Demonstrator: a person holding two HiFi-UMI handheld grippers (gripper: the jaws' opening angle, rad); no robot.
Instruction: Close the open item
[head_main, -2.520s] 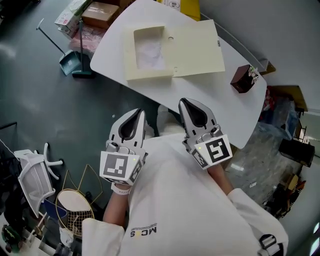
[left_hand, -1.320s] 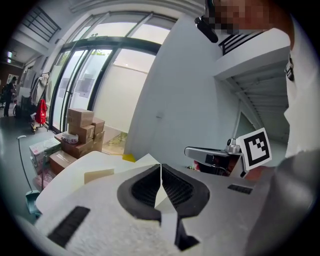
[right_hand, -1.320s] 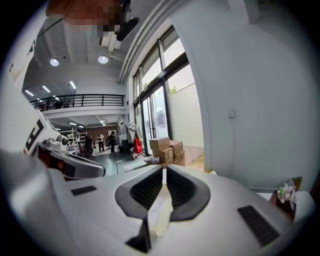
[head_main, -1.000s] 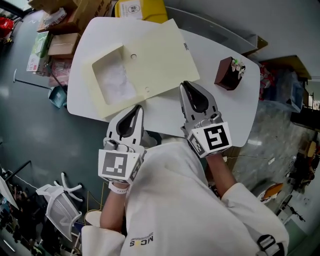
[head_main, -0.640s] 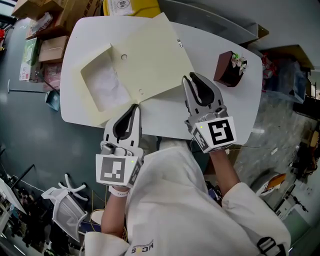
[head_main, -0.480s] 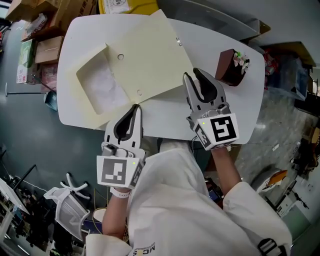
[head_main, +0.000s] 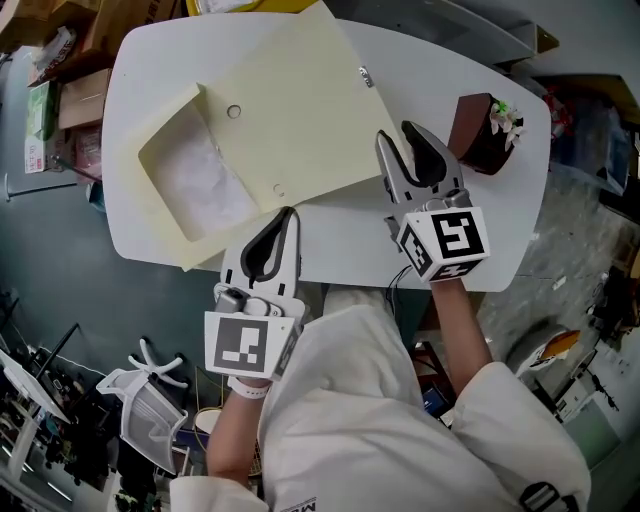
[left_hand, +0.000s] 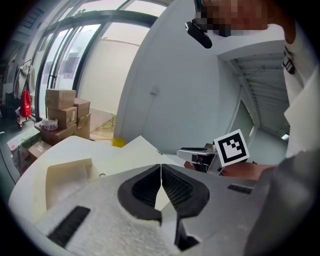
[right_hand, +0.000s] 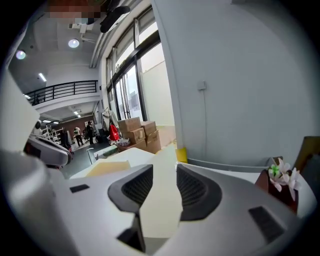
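Note:
A cream box lies open on the white table (head_main: 450, 230). Its tray (head_main: 190, 180), lined with white paper, is at the left, and its flat lid (head_main: 290, 90) spreads to the right. My left gripper (head_main: 288, 212) is shut and empty, its tip at the lid's near corner by the table's front edge. My right gripper (head_main: 397, 133) hovers just off the lid's right edge, its jaws opening with nothing between them. In the left gripper view the jaws (left_hand: 161, 167) meet in front of the lid (left_hand: 135, 150). In the right gripper view the lid (right_hand: 162, 195) shows through the gap of the gripper (right_hand: 164, 172).
A brown pot with white flowers (head_main: 485, 130) stands on the table right of my right gripper. Cardboard boxes (head_main: 80, 95) are stacked on the floor beyond the table's left end. A white chair (head_main: 150, 400) stands at the lower left.
My right gripper has gone from shut to open and moved forward over the table beside the lid. The left gripper has stayed shut near the front edge.

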